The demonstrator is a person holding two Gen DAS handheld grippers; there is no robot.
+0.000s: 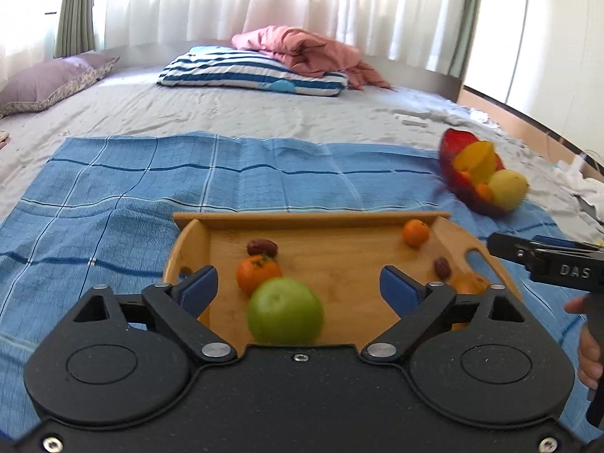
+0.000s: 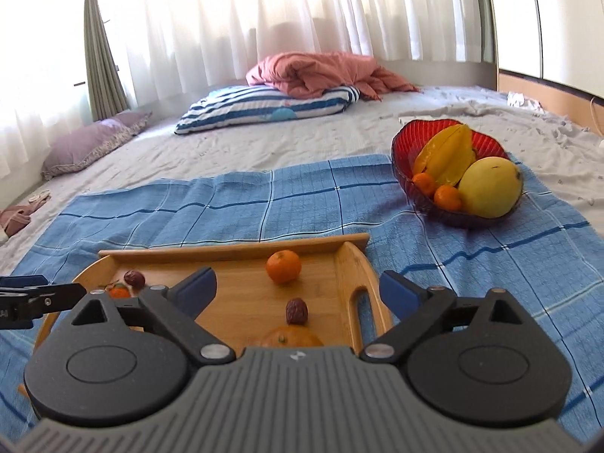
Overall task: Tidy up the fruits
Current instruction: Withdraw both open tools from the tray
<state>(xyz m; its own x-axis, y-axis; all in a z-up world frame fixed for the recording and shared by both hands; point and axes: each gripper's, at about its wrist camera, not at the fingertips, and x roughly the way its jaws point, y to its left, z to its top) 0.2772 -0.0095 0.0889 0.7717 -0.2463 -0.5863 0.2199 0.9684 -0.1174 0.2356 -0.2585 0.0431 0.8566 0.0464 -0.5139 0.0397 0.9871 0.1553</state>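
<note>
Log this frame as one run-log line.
left gripper: open, empty | right gripper: open, empty | green apple: on wooden tray

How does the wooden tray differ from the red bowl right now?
The wooden tray is flat, rectangular and opaque, with slot handles; the red bowl is deep, rounded and translucent. The tray's fruits lie scattered singly; the bowl's are heaped together. The tray sits nearer the cameras, the bowl farther right. Both rest on the blue checked cloth.

Wooden tray: honey-tan bamboo grain. On the tray: green apple, orange tangerines, dark red-brown dates. Under the tray: blue cloth, plaid of dark and white lines. Right of the tray: translucent red bowl with yellow starfruit, yellow-green mango. Beyond the tray: blue-white striped pillow, salmon-pink blanket.
</note>
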